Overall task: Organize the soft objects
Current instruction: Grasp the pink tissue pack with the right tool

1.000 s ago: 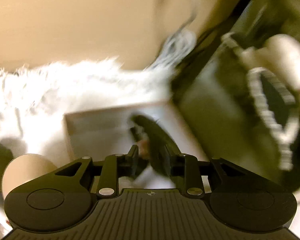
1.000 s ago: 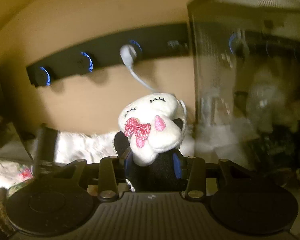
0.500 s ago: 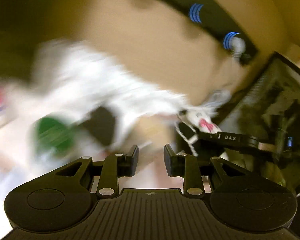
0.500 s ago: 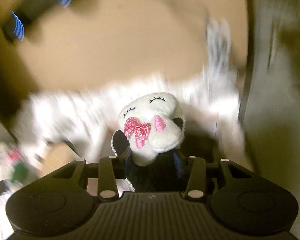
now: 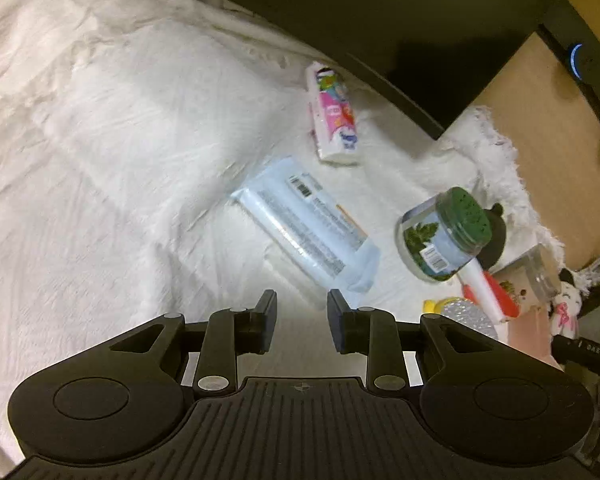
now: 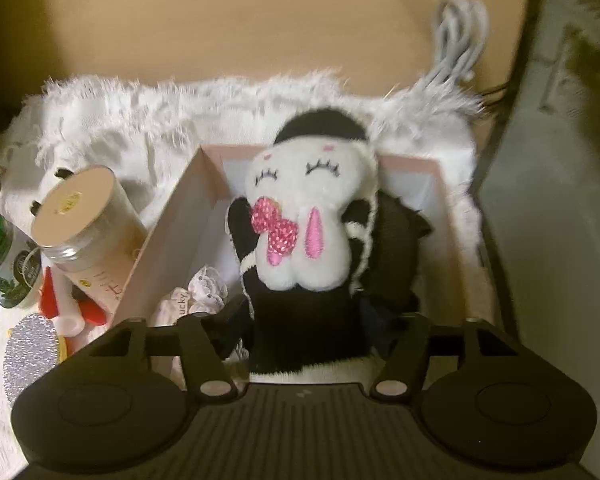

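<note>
The right hand-held gripper (image 6: 304, 320) stands spread wide over the pink box (image 6: 172, 232), its fingers well apart on either side of the bunny (image 6: 304, 220). The bunny, white-faced on a black knit body, looks to be lying in the box on top of dark cloth (image 6: 396, 256), with a scrap of white lace (image 6: 204, 292) beside it. I would say the fingers are not pressing it, so the drop into the box seems done or all but done.

The left hand-held gripper (image 5: 302, 314) hovers empty, jaws partly open, above the white cloth (image 5: 100, 160) on the counter. Just ahead of it lies a wipes pack (image 5: 308, 220), and beyond that a tissue pack (image 5: 334, 120).

My guess at the next move: lift the right one clear of the box without snagging the bunny, while the left closes on the wipes pack, a flat, slack thing that wants a grip across its narrow width.

Count: one bunny, one box, one wipes pack, one tissue pack, two jars, one green-lidded (image 5: 446, 236) and one tan-lidded (image 6: 84, 216).
</note>
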Demonstrator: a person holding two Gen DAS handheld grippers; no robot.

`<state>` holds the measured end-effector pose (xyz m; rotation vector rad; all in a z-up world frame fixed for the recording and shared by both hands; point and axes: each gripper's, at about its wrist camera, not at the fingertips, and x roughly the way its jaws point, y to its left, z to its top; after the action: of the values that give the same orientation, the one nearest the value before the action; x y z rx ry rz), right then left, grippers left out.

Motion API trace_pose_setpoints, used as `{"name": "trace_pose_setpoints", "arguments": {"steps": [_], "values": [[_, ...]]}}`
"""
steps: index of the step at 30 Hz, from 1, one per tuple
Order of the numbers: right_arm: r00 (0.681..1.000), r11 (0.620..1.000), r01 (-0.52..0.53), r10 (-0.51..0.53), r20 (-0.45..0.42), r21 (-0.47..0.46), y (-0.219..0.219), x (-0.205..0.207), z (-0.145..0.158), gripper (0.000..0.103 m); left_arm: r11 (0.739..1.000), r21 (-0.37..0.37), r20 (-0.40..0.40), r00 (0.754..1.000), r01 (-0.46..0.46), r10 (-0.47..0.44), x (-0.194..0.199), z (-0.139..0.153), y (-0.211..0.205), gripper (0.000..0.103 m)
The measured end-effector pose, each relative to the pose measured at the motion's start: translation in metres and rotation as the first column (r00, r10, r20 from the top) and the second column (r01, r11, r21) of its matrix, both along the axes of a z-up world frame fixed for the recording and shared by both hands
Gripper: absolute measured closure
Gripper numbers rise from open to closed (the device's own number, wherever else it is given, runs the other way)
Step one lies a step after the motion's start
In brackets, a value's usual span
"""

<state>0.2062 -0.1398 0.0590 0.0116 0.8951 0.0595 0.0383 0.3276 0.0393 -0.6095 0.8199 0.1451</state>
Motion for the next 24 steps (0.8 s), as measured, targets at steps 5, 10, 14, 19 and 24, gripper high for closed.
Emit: {"name": "trace_pose_setpoints", "arguments": {"steps": [5,10,14,19,24], "values": [[0.995,1.000,-0.010,0.012,0.104,-0.017,0.011,-0.039,0.030,0.032,0.995,-0.098,0.010,1.000,-0.001,0.002,0.013,-0.010,0.007,0.073],[0.982,0.994,-0.104,0.105,0.159,-0.015,0.054,-0.076,0.043,0.029,0.978,-0.181,0.005,0.995,-0.101,0.103,0.020,-0.023,0.019,0.073],[0.939,0.951,-0.300,0.308,0.155,-0.074,0.117,-0.103,0.035,0.027,0.976,-0.185,0.022,0.992,-0.118,0.124,0.022,-0.022,0.031,0.073],[0.817,0.825,-0.560,0.565,0.114,-0.072,0.202,-0.116,0.018,0.027,0.981,-0.178,0.028,0.996,-0.078,0.084,0.016,-0.020,0.041,0.073],[0.723,0.729,-0.683,0.684,0.096,-0.043,0.276,-0.094,0.008,0.027,0.991,-0.132,0.037,0.999,0.009,-0.004,-0.006,-0.014,0.052,0.073]]}}
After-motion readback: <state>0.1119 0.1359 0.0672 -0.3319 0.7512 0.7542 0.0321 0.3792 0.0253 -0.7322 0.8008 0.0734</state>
